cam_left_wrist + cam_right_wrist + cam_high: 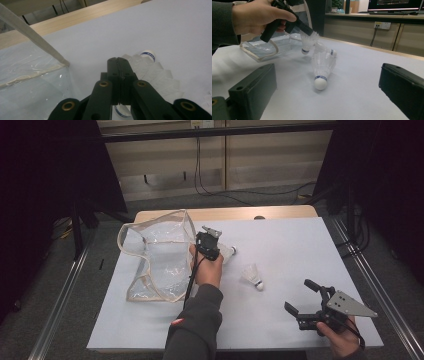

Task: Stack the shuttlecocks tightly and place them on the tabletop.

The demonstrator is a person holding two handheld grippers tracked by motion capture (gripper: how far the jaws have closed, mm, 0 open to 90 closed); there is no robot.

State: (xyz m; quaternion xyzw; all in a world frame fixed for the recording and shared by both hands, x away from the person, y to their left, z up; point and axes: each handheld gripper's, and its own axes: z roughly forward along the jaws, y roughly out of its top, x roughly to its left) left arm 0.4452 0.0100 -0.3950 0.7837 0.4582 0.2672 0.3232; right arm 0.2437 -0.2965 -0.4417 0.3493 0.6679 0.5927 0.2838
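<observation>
The left gripper [212, 251] hangs over the middle of the bench [300, 245], nearer its far edge, just beside the clear plastic bag [155, 255] that lies toward the bench's left edge. Its jaws are clenched on the feather skirt of a held shuttlecock [306, 43]: the right gripper view shows that shuttlecock dangling cork-down from the jaw tips, clear of the bench surface. A second shuttlecock [227, 252] lies on its side on the bench just beyond and to the right of the left gripper, its blue-banded cork pointing toward the right edge. A third shuttlecock [252, 276] lies nearer the middle of the bench, between the two grippers, well apart from both.

The right gripper [305, 302] rests near the front right corner of the bench, its jaws spread wide with nothing between them.

The high view gives the layout of bag, grippers and the two lying shuttlecocks, but the held one is mostly hidden under the left gripper there. The left gripper view looks down the pressed-together jaws: a blue-banded cork peeks out below them, and the second shuttlecock fans out on the bench just behind. The right gripper view alone shows the held shuttlecock hanging above the bench.
</observation>
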